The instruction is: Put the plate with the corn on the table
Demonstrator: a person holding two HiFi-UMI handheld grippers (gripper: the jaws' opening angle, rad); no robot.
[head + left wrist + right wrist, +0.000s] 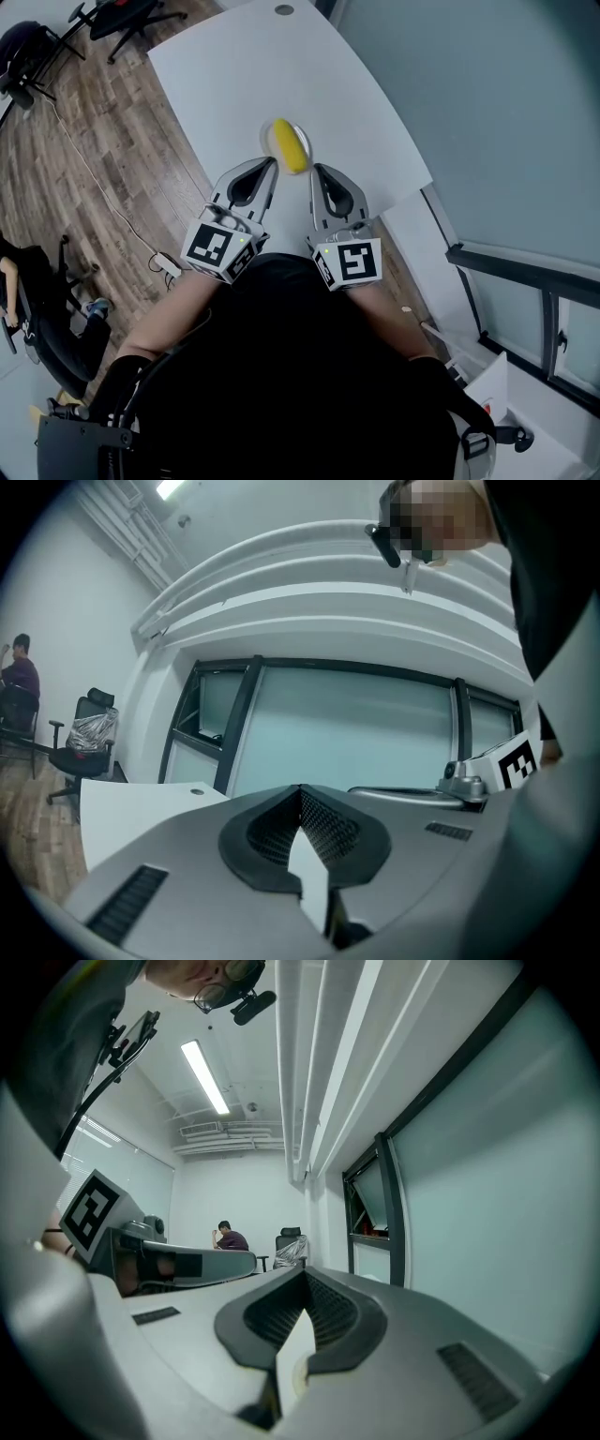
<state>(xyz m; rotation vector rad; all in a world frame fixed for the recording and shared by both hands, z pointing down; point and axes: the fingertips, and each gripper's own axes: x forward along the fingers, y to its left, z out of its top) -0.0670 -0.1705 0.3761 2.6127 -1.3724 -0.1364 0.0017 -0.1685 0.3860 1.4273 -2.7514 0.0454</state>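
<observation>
A yellow corn cob (289, 145) lies on a white plate (306, 141) over the near part of the white table (244, 66). My left gripper (271, 163) reaches the plate's left rim and my right gripper (314, 170) its right rim. In the left gripper view, the left gripper (300, 794) is shut with the thin white plate edge (310, 878) pinched between the pads. In the right gripper view, the right gripper (303, 1276) is shut on the plate edge (292, 1354) the same way. Whether the plate rests on the table or hangs above it cannot be told.
The table's near edge (394, 199) runs just under the grippers. A glass window wall (506, 112) stands to the right. On the wooden floor (103, 159) to the left are office chairs (127, 14), a cable and a seated person (23, 300).
</observation>
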